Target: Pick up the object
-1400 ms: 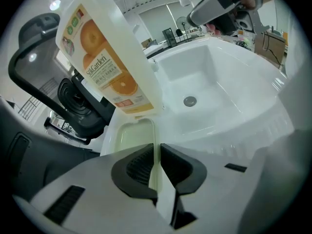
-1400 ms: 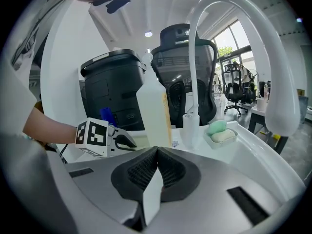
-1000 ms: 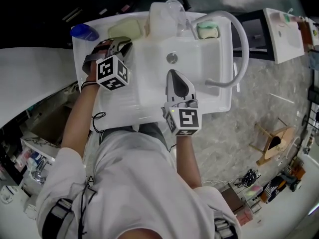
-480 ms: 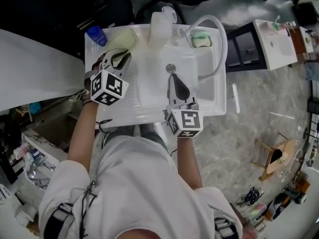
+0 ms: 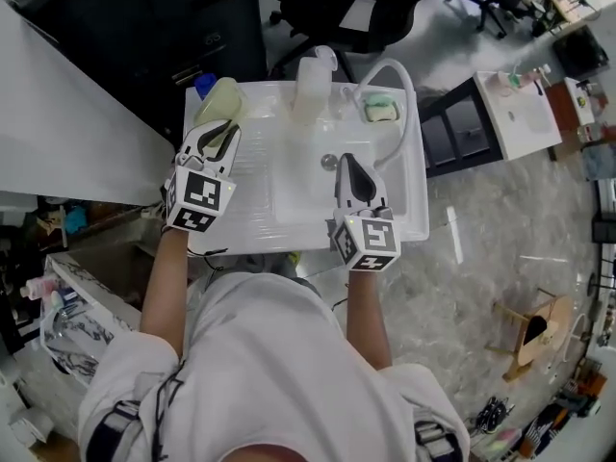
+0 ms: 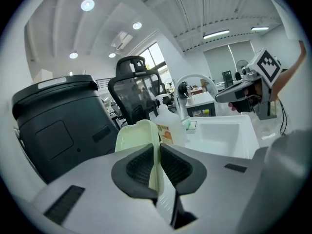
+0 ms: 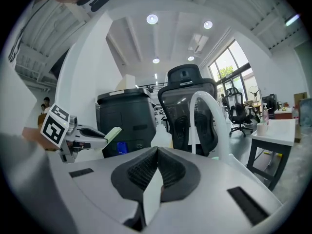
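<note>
A pale green flat object [image 5: 218, 100] with rounded corners stands on edge at the back left corner of the white sink unit [image 5: 252, 221]. My left gripper [image 5: 224, 126] is shut on its near edge. In the left gripper view the object [image 6: 139, 135] rises upright between the dark ribbed pads [image 6: 139, 165]. My right gripper [image 5: 345, 160] hovers over the sink basin near the drain [image 5: 329, 162], shut with nothing in it. From the right gripper view, the left gripper [image 7: 100, 136] shows holding the green object [image 7: 113, 132].
A translucent jug [image 5: 313, 87] stands at the sink's back, a green soap dish [image 5: 380, 111] beside it, under an arching white hose [image 5: 409, 89]. A blue-capped bottle [image 5: 203, 85] sits by the green object. Behind are a black cabinet [image 5: 183, 22] and a black office chair [image 5: 337, 8].
The head view has pulled back, so the sink looks smaller. The left gripper's tips have come up to the pale green object and shut on it. The right gripper stays over the basin.
</note>
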### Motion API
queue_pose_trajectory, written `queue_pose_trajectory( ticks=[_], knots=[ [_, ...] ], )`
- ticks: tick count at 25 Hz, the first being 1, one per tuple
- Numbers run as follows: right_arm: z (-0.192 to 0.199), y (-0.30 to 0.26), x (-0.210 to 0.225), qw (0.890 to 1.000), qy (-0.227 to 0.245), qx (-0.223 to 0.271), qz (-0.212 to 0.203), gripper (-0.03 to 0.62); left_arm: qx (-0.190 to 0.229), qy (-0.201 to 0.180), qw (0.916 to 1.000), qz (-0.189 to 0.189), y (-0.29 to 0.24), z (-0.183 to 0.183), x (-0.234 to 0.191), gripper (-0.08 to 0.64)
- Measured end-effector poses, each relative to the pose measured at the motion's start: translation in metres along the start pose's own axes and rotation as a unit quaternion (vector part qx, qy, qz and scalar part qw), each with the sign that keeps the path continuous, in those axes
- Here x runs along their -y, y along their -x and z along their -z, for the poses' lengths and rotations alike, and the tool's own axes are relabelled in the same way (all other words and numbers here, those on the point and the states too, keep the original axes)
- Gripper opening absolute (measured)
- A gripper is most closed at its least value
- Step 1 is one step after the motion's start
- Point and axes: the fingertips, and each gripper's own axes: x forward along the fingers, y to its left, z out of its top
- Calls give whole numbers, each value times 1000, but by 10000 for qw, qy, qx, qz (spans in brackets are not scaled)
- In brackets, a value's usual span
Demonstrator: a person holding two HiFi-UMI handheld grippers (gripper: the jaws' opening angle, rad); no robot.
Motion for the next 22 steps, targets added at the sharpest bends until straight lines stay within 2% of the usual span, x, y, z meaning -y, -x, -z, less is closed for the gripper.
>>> queue_pose_trajectory(
  ticks=[11,22],
  knots=[
    [-40,9,5,9991,247,340,59,7,578,339,9956,-651,58,-29,-30,58],
    [-63,1,-2,9977,345,579,-43,6,995,599,9881,-1013,90,-38,-57,58]
  ],
)
